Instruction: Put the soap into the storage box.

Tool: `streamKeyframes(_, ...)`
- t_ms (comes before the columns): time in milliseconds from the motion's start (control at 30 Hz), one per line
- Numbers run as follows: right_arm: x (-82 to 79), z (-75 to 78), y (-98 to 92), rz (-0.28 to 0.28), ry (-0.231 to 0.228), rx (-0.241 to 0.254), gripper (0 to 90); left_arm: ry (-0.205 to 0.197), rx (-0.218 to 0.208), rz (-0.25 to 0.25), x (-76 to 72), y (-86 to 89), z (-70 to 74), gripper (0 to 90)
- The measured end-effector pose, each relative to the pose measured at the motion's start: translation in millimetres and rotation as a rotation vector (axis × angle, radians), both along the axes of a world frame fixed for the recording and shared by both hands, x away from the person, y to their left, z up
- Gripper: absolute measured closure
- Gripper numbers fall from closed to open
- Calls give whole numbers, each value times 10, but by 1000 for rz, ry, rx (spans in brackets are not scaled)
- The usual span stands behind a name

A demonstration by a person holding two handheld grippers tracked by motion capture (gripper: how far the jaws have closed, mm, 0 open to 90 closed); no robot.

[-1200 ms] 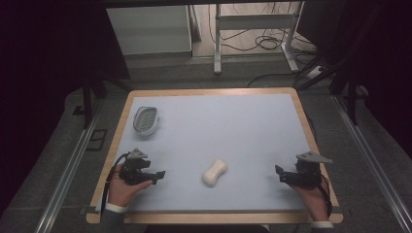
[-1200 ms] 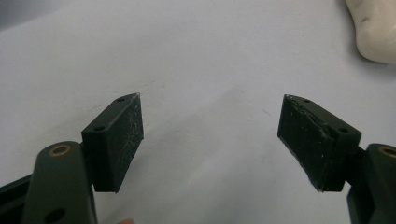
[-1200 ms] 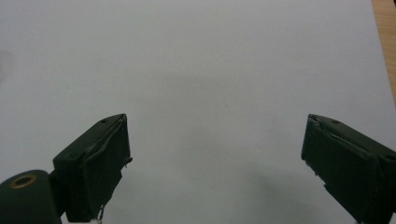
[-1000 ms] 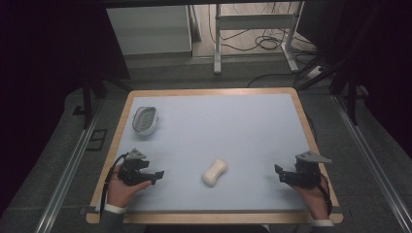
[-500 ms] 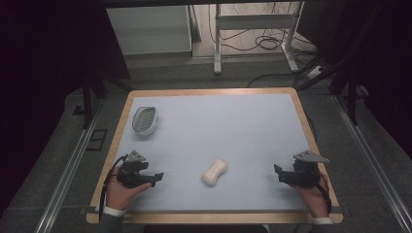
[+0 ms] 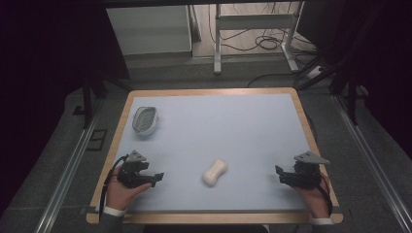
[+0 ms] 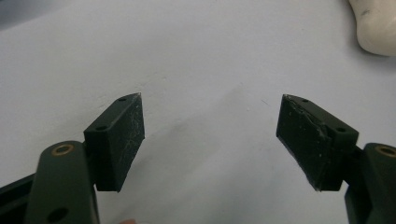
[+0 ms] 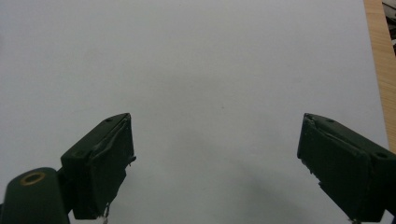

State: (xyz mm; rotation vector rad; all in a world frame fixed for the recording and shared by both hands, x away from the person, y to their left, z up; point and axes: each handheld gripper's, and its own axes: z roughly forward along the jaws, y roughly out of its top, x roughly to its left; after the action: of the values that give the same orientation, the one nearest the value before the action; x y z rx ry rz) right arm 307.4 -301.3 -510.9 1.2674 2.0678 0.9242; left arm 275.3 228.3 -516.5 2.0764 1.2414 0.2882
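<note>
Between the two grippers, a white soap bar [image 6: 215,172] lies on the table [image 6: 233,126]. Left gripper [image 6: 156,176] and right gripper [image 6: 279,174] both gape wide, empty. Soap dish [image 6: 145,120] sits far-left.

A: High view: the table [image 6: 252,121] is lit evenly from above, surroundings left near black. Slight graininess is seen.

B: Shadows?

A: Soft ones are cast under the left gripper [image 7: 210,135] and the right gripper [image 8: 215,154], in their own views. No glare is noted.

B: Focus?

A: The jaws are rendered fairly sharp; the white object [image 7: 376,25] at the corner is slightly blurred.
</note>
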Motion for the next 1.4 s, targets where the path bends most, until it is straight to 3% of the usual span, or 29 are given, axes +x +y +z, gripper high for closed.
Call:
streamKeyframes(333, -35, 34, -40, -7, -8, 15, 109, -10, 14, -5, -12, -85, 115, 232)
streamKeyframes(600, -46, 25, -72, -2, -4, 18, 109, -31, 64, -34, 31, -186, 412, 222)
streamKeyframes(1000, -53, 26, -84, -11, -5, 15, 109, -75, 70, -79, 59, -395, 684, 224)
streamKeyframes(1400, -62, 36, -125, -22, -5, 20, 109, -61, 74, -102, 122, -513, 721, 223)
